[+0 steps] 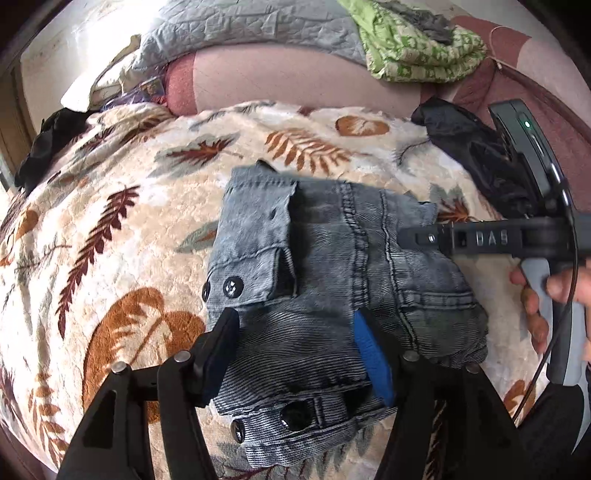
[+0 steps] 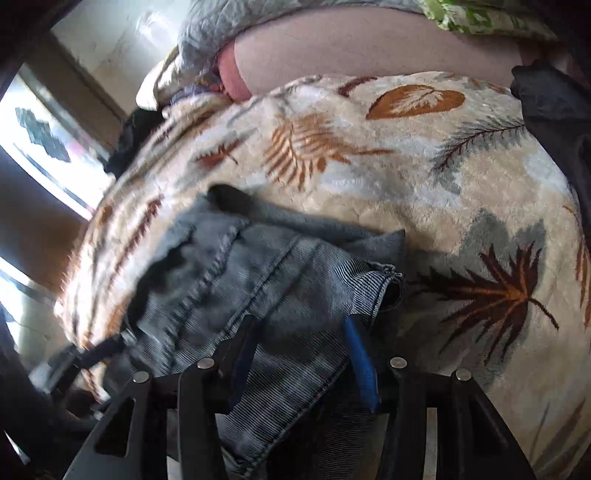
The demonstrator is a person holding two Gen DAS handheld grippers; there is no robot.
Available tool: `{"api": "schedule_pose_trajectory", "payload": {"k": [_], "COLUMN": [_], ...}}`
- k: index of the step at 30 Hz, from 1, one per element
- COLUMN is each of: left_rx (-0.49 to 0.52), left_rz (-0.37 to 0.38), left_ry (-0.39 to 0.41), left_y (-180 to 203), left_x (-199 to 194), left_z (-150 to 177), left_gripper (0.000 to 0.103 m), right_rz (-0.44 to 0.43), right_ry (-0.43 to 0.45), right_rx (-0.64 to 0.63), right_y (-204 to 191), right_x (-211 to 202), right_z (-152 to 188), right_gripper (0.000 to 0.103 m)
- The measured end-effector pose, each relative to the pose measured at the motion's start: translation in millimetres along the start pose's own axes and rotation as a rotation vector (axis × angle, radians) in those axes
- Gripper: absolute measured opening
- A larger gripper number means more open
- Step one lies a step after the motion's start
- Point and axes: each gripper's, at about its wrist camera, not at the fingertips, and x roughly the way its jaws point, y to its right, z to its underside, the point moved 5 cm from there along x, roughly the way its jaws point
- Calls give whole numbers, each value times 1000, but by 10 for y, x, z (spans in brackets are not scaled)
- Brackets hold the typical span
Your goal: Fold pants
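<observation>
So the pants [image 1: 332, 280] here are grey washed-denim ones, already bundled into a compact wad sitting center to lower-center of the left wrist view, on top of a fuzzy leaf-print blanket [image 1: 122, 229]. Denim like this looks thick and a bit stiff. I'd guess it holds a crease okay but the stacked layers want to spring back, and the seams, pocket flap and metal snaps [image 1: 232, 286] make lumpy spots. Not slippery, not fragile, moderately heavy for cloth. Best place to grab, imo, is a flat edge of the fold or the waistband, not the bulky pocket.

Left gripper [image 1: 295, 354]: jaws spread, straddling the near part of the bundle, with denim between them, but the pads don't seem to be squeezing it. Right gripper [image 2: 303, 354]: in its own view the jaws sit partly apart with a fold of fabric running up between them. That shot is blurry, though, so I can't tell whether it's actually pinching. In the left view it pokes in from the right edge with its tip over the pants, a hand [image 1: 543, 299] on the handle.

The blanket is plush and soft, so it'll give under pressure. Upper frame shows a grey quilt [image 1: 236, 33], a green patterned cloth [image 1: 417, 51], some dark garment [image 1: 461, 136] at right. Bright window light at left in the right wrist view.
</observation>
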Motion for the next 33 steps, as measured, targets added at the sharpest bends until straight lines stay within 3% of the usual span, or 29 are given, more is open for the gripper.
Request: {"api": "schedule_pose_trajectory", "payload": {"k": [3,7,10,15,19,22,24,26,28,33], "left_rx": [58,-27,-39,-51,-37,-83,-89,-94,-109,-120], "left_rz": [-44,3,-9,-5,-19,23,19,5,-8,-5], "left_ry": [3,-1,22,-13,12,48,101,143,180,202], "left_y": [52,-38,-74,-74,-73,-110,-131,-161,-193,-139], "left_x": [46,-91,-154,-27,-99,-323,-529,-727,-895,-1172], "left_z": [14,-70,-67,17,18,-6,14,70,132,254], "left_gripper": [66,66,66,67,68,68,70,81,83,85], "right_rz": [107,116,130,217,221,237,242,266,267,295], "right_ry": [19,101,145,38,78,196,295,378,443,454], "right_rx": [-105,-83,-105,-184,-103,-65,-23,29,47,72], "right_y": [-113,-168,-292,-455,-398,-409,-425,-448,-525,-656], "right_x": [-18,-405,-605,-216,-359,-762,-1095,-1389,-1597,-1720], "right_z": [79,98,259,696,679,661,720,828,968,1396], "right_gripper": [53,53,54,60,67,68,90,103,103,103]}}
